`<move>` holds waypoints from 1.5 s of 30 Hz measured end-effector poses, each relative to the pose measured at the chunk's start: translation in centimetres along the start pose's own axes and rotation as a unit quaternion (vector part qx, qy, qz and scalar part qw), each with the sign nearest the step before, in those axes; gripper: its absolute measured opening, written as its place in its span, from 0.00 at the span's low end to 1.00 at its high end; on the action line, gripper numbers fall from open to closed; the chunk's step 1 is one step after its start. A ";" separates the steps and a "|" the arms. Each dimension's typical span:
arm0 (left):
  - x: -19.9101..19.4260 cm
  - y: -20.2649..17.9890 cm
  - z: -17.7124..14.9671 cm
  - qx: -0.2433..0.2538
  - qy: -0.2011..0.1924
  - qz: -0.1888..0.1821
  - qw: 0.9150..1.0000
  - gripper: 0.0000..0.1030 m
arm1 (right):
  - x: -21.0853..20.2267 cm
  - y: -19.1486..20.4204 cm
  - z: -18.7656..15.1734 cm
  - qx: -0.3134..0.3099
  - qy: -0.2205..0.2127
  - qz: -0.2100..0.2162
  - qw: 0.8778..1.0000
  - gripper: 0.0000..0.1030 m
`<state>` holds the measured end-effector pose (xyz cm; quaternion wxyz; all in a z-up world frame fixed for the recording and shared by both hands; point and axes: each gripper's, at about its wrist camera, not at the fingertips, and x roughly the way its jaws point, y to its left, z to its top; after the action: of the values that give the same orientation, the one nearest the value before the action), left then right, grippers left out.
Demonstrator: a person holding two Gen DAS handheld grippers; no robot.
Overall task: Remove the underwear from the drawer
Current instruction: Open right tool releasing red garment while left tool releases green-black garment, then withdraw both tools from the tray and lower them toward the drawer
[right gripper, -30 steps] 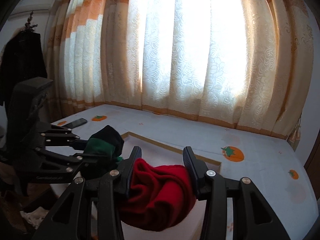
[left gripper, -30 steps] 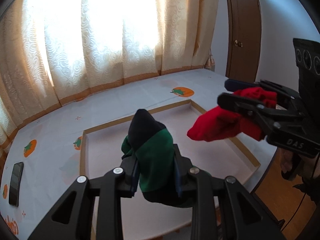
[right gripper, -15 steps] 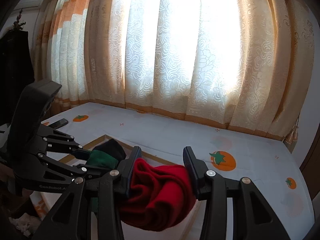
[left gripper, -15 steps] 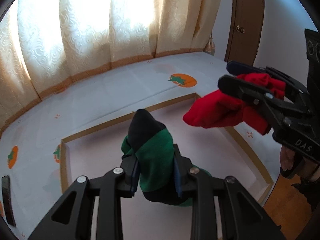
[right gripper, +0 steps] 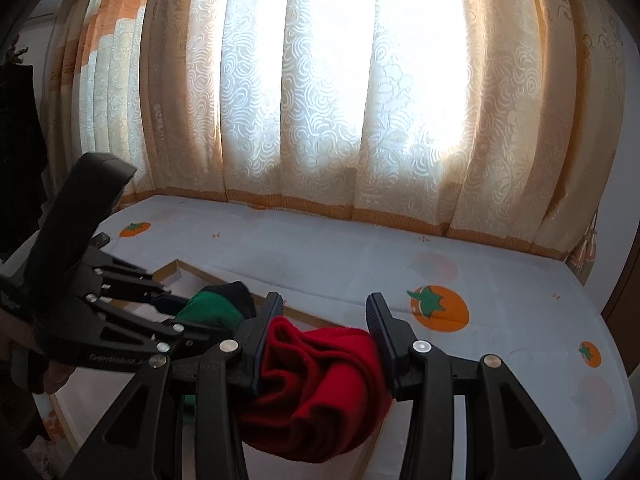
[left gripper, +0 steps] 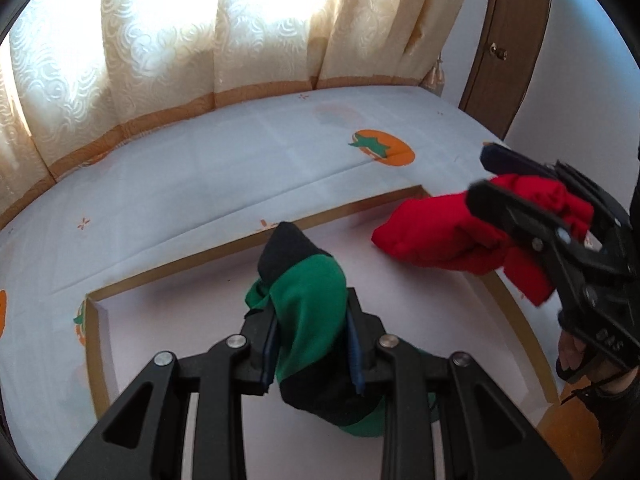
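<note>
Your curtain [right gripper: 360, 100] fills the back wall, and below it lies the bed [left gripper: 240, 168] under a pale sheet with orange fruit prints. A shallow wood-rimmed drawer [left gripper: 400, 196] rests on that bed. Both bundles of underwear hang above the drawer floor — clear of it. Your left hand-held gripper [left gripper: 310, 336] is clamped on the green-and-black bundle [left gripper: 308, 312]; your right hand-held gripper [right gripper: 324, 340] is clamped on the red bundle [right gripper: 320, 392], to the right of the green one in the left wrist view.
</note>
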<state>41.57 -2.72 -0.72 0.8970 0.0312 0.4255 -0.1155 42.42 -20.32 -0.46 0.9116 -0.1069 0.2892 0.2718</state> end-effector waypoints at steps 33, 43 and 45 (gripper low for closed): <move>-2.4 -0.6 -0.4 -0.022 -0.074 -0.007 0.997 0.56 | -3.0 -0.8 -3.8 0.060 0.059 0.004 0.996 0.71; -7.1 -1.3 -4.9 -0.026 -0.107 -0.041 0.993 0.57 | -8.9 3.1 -5.5 0.047 0.042 0.028 0.998 0.76; -8.2 -1.5 -6.0 -0.026 -0.113 -0.046 0.992 0.57 | -10.1 4.0 -5.8 0.044 0.038 0.032 0.998 0.76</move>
<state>31.68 -1.77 1.82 0.9334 -0.0250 0.3257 -0.1483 30.56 -23.42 0.58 0.8945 -0.0677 0.3384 0.2841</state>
